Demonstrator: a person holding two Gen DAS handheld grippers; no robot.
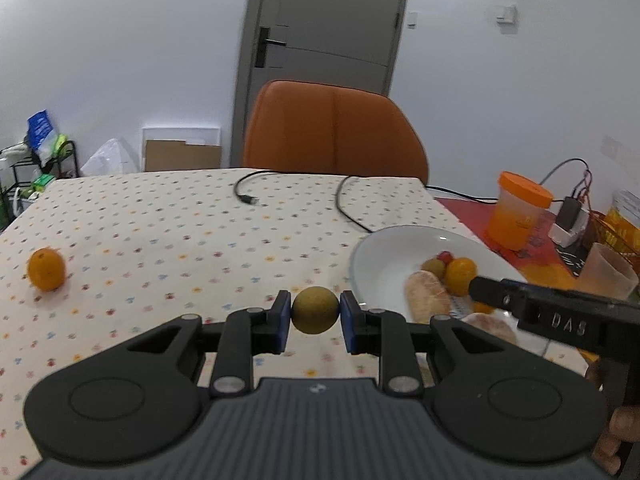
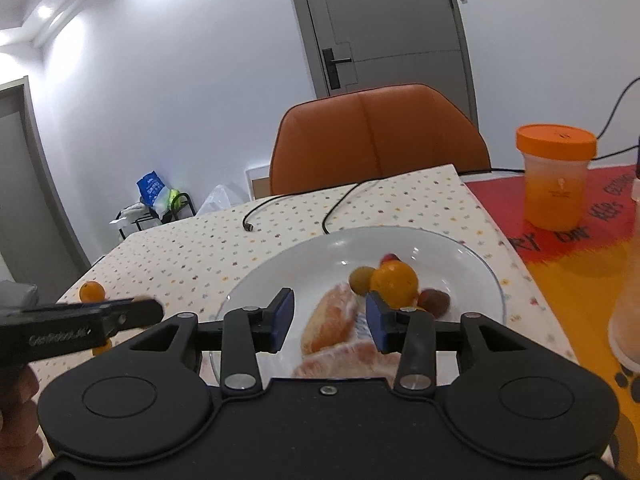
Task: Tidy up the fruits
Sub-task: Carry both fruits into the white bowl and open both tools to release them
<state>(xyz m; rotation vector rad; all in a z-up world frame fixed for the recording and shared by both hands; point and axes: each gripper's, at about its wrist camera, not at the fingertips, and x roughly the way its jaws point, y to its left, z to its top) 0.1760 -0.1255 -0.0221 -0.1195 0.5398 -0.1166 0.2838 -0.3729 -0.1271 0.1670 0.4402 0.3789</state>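
Left wrist view: left gripper (image 1: 315,317) fingers clamp a green fruit (image 1: 315,310) above the table (image 1: 160,216), just left of the plate (image 1: 384,256); an orange (image 1: 46,270) lies far left; right wrist view: right gripper (image 2: 330,317) fingers stand wide over pomelo pieces (image 2: 332,320) on the plate, a tangerine (image 2: 394,283) beyond.

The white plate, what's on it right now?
On the white plate: an orange, a green fruit, peeled pomelo segments and small red fruits. The right gripper hides the near part.
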